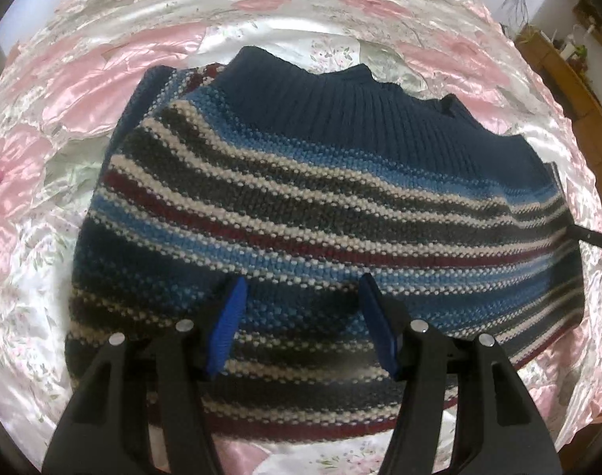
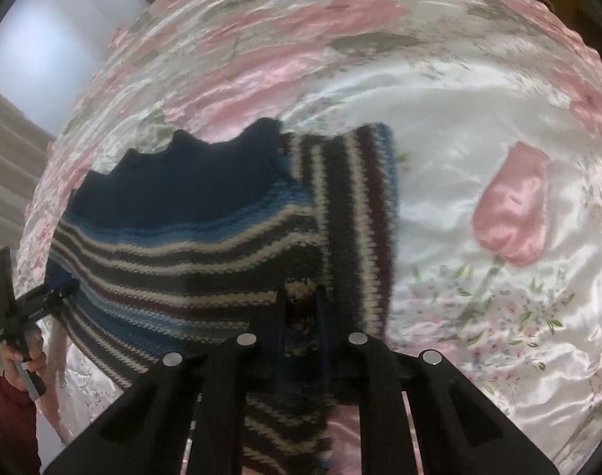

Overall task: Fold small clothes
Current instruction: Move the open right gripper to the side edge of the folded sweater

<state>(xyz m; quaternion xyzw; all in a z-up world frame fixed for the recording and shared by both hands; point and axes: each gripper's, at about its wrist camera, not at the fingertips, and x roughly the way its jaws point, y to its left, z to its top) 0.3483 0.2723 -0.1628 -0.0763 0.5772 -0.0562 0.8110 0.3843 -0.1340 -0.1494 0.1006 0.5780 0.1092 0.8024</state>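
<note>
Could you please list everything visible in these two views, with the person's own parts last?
Sweater: one, striped navy, blue, grey, cream and maroon with a navy ribbed band, lying on the bedspread; a striped part is pinched up at its right side.
Bedspread: one, shiny white with pink flowers, under the sweater.
Wooden furniture: brown, far right in the left view, with small items too tiny to name.
Wall: pale, upper left in the right view.
Left gripper: one, black with blue pads, open above the sweater.
Right gripper: one, black, shut on the sweater.
Hand: one, holding the left gripper's handle.
Sleeve: one, dark red, at that wrist.
</note>
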